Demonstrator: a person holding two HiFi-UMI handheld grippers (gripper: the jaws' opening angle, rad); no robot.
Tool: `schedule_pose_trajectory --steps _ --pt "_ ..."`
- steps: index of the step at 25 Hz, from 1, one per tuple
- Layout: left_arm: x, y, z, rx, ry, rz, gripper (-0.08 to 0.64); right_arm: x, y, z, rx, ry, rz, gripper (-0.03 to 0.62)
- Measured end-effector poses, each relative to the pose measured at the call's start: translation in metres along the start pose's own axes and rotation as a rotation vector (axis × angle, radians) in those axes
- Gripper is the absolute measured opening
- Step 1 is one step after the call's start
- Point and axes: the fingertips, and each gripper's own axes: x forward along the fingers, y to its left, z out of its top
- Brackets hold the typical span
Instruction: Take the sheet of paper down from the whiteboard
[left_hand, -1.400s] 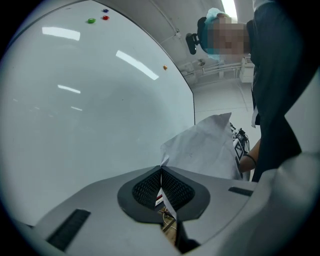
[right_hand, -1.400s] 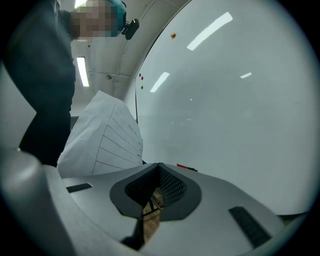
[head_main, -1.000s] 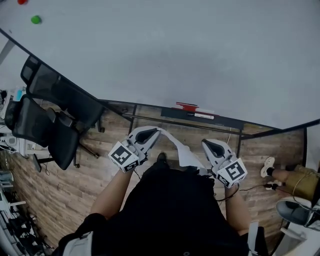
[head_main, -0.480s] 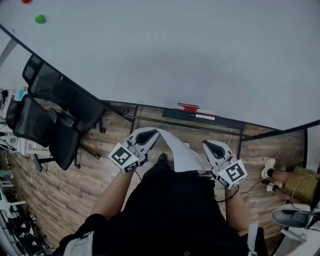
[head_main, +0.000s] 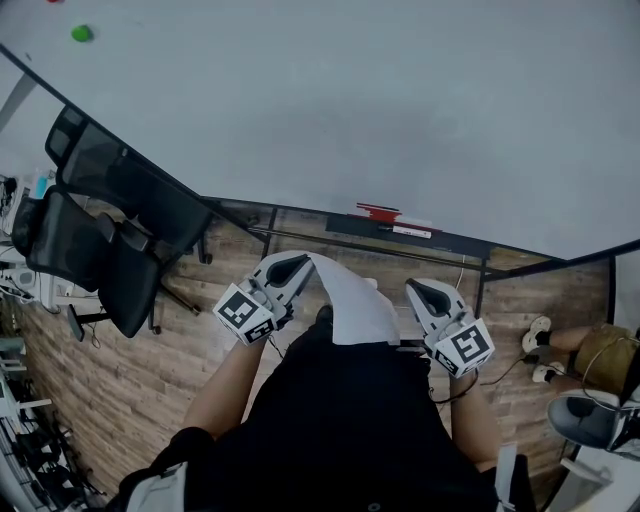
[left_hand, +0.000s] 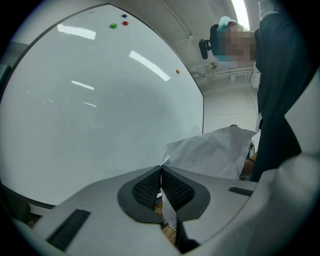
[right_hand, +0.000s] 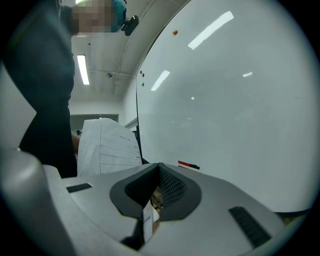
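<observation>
Paper (head_main: 350, 300) off the whiteboard (head_main: 350, 100)
Left tongs (head_main: 300, 262) and right tongs (head_main: 425, 292) both pinch the paper, jaws pressed together.

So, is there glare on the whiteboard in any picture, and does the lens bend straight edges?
Left gripper view: reflected light makes bright streaks on the whiteboard, whose edge bows strongly; the corners are black. Right gripper view: the same streaks and bowing; ruled lines on the sheet of paper are visible. Head view: the whiteboard is evenly lit, without glare; its lower edge bends.
</observation>
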Motion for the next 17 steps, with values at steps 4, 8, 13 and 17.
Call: schedule_pose_trajectory --steps 4,8,13,17 --pt "-0.002 0.000 0.002 -0.004 -0.005 0.007 0.014 0.002 0.003 0.000 -0.002 0.004 0.003 0.018" --pt "-0.006 0.004 0.000 -0.013 -0.008 0.025 0.014 0.005 0.003 -0.001 -0.009 0.009 0.002 0.018" --pt "-0.014 0.015 0.002 -0.019 -0.024 0.055 0.014 0.009 0.003 -0.004 -0.014 0.019 0.005 0.018" --pt "-0.026 0.031 0.007 -0.027 -0.031 0.077 0.014 0.022 0.008 0.000 -0.006 0.025 0.006 0.018"
